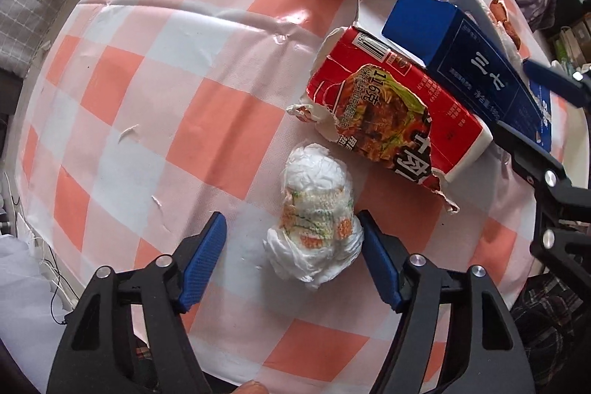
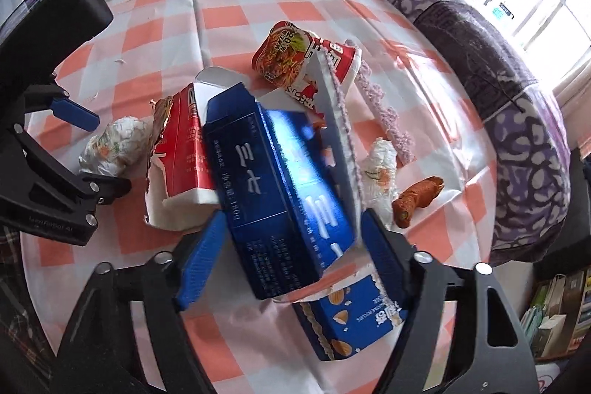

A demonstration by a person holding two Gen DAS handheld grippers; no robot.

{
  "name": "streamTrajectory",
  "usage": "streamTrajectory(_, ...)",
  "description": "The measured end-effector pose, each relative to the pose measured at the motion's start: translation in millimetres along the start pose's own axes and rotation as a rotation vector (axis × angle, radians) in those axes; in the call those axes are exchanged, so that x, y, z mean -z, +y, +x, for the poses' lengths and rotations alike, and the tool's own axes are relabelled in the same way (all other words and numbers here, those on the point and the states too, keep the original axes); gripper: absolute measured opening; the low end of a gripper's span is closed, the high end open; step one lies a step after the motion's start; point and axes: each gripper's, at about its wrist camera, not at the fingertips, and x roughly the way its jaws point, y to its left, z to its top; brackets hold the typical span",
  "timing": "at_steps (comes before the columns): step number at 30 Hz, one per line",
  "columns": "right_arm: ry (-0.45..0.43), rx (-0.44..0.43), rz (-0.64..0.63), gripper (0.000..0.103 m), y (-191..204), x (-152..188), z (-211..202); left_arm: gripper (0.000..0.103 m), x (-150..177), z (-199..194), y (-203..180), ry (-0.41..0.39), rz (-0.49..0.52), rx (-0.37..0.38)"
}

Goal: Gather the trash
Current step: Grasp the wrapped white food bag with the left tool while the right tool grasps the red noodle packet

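Observation:
A crumpled white wrapper ball (image 1: 314, 213) with orange and green print lies on the checked tablecloth (image 1: 147, 80). My left gripper (image 1: 291, 224) is open around it, the right pad touching it. It also shows in the right wrist view (image 2: 114, 143). A torn red noodle carton (image 1: 391, 109) lies beside a long dark blue box (image 1: 480, 65). My right gripper (image 2: 290, 224) is open with the blue box (image 2: 280, 194) between its pads; a gap shows at the left pad. A torn red noodle cup (image 2: 295, 58) lies farther back.
A blue almond biscuit box (image 2: 347, 320) lies under my right gripper. A white crumpled wrapper (image 2: 380, 168), an orange scrap (image 2: 417, 198) and a purple strip (image 2: 384, 113) lie to the right. A purple patterned sofa (image 2: 480, 43) runs along the table's far side.

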Motion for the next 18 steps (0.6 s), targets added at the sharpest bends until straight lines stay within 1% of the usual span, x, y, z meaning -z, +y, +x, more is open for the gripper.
streamTrajectory(1,0.016,-0.027,0.016,0.035,-2,-1,4,0.058,0,-2,0,-0.009,-0.006,0.005)
streamTrajectory(2,0.023,-0.027,0.030,0.027,-3,-1,6,0.048,-5,-2,0,-0.015,-0.014,0.010)
streamTrajectory(3,0.024,-0.038,0.040,0.015,-4,-1,7,0.038,-5,-3,-1,-0.020,-0.024,0.015)
streamTrajectory(5,0.013,-0.070,0.072,0.010,-8,-3,4,0.036,-7,-4,2,-0.022,-0.046,0.027)
streamTrajectory(6,0.002,-0.086,0.091,0.004,-10,-4,1,0.035,-8,-4,3,-0.023,-0.056,0.034)
streamTrajectory(7,-0.007,-0.096,0.107,0.001,-12,-4,-1,0.034,-10,-2,9,-0.027,-0.065,0.037)
streamTrajectory(10,-0.014,-0.126,0.138,0.000,-15,-5,-6,0.034,-13,-3,22,-0.045,-0.095,0.037)
streamTrajectory(12,-0.017,-0.118,0.160,0.001,-19,-4,-7,0.034,-12,-10,29,-0.060,-0.111,0.041)
streamTrajectory(14,-0.032,-0.139,0.162,0.004,-21,-4,-12,0.034,-12,-15,33,-0.074,-0.119,0.054)
streamTrajectory(15,-0.044,-0.147,0.151,0.009,-20,-4,-15,0.034,-13,-19,35,-0.080,-0.125,0.058)
streamTrajectory(16,-0.052,-0.167,0.144,0.032,-19,-5,-18,0.034,-13,-25,36,-0.088,-0.131,0.058)
streamTrajectory(17,-0.062,-0.191,0.149,0.047,-17,-6,-20,0.034,-11,-29,38,-0.097,-0.138,0.060)
streamTrajectory(18,-0.084,-0.201,0.157,0.066,-15,-7,-23,0.034,-12,-32,41,-0.106,-0.147,0.064)
